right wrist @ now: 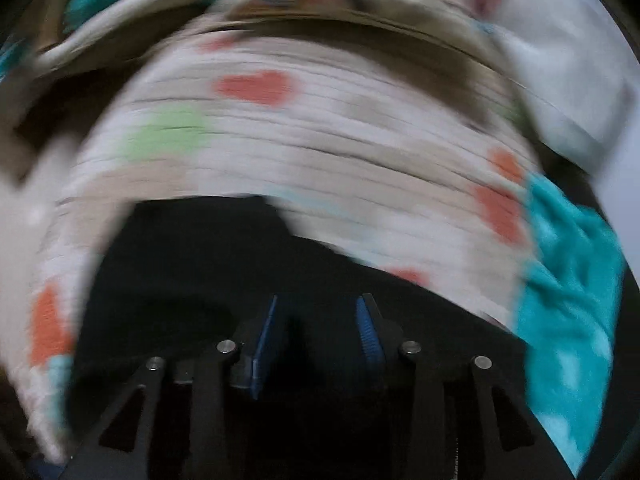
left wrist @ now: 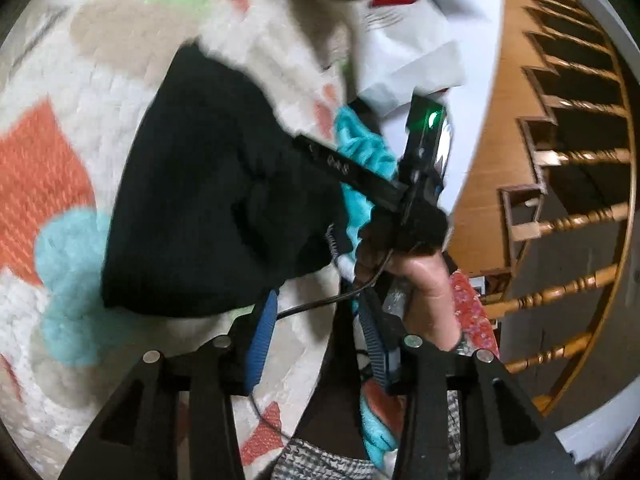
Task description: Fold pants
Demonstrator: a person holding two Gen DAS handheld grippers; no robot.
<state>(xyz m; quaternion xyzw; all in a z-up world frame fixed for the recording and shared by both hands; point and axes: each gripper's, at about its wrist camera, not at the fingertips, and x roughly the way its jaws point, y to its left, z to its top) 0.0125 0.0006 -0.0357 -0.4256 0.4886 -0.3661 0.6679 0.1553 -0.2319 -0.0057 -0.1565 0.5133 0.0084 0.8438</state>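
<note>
My left tool (left wrist: 316, 344) is apart, empty, above the patterned blanket (left wrist: 52, 160). My right tool (right wrist: 318, 332), apart, hangs over the folded black pants (right wrist: 208, 264); view blurred.

The things were carried by a white fluffy blanket (left wrist: 120, 92) printed with orange, green, beige and light blue shapes. The black pants (left wrist: 208, 184) were laid directly on it as a folded bundle. A turquoise cloth (right wrist: 568, 280) was seen crumpled at the blanket's edge, just beside the pants
</note>
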